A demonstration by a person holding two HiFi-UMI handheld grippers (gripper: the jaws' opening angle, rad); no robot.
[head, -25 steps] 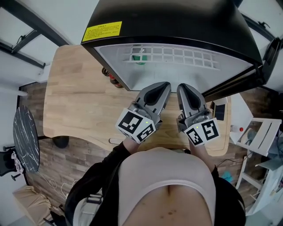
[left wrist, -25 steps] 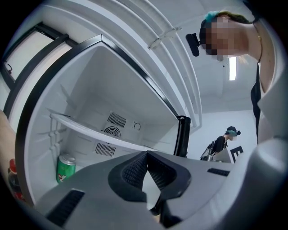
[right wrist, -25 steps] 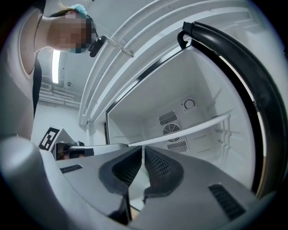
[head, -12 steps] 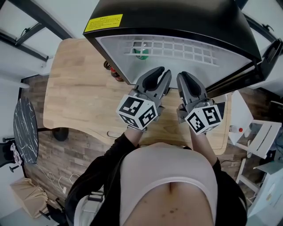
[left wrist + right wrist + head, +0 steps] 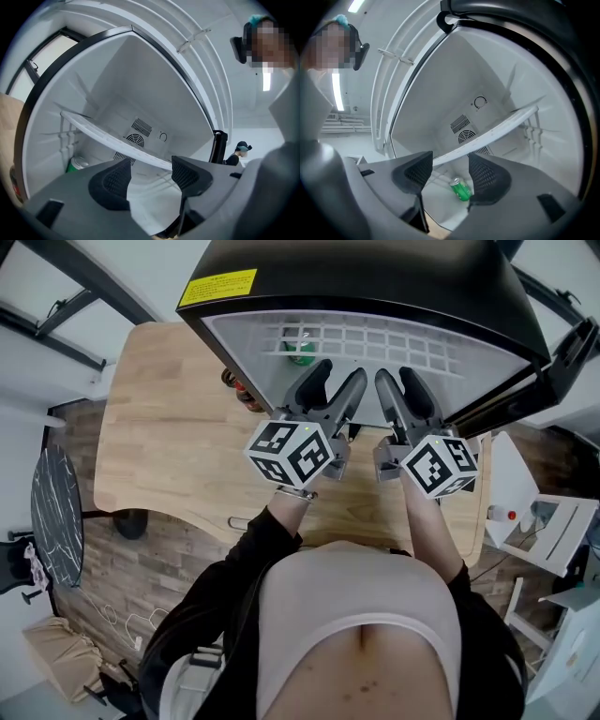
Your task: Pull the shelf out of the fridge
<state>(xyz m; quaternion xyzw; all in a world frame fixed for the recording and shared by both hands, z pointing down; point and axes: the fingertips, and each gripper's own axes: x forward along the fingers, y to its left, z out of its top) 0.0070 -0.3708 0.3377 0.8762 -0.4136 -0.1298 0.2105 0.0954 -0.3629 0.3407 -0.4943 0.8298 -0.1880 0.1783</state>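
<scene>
We face the open black mini fridge [image 5: 375,277] on the wooden table [image 5: 159,437]. Its white grid shelf [image 5: 375,341] sits in the side rails, partway up the cavity. The left gripper [image 5: 339,374] and right gripper [image 5: 398,374] have just been opening their jaws, which now stand wide apart with nothing pressed between them. The shelf's front edge lines up with each gap and seems to lie just ahead. We should ease both grippers in level until the edge sits between the pads. Then we close evenly and draw straight back together, so the shelf does not skew in its rails. The green can [image 5: 461,189] on the fridge floor below looks clear of that path.
</scene>
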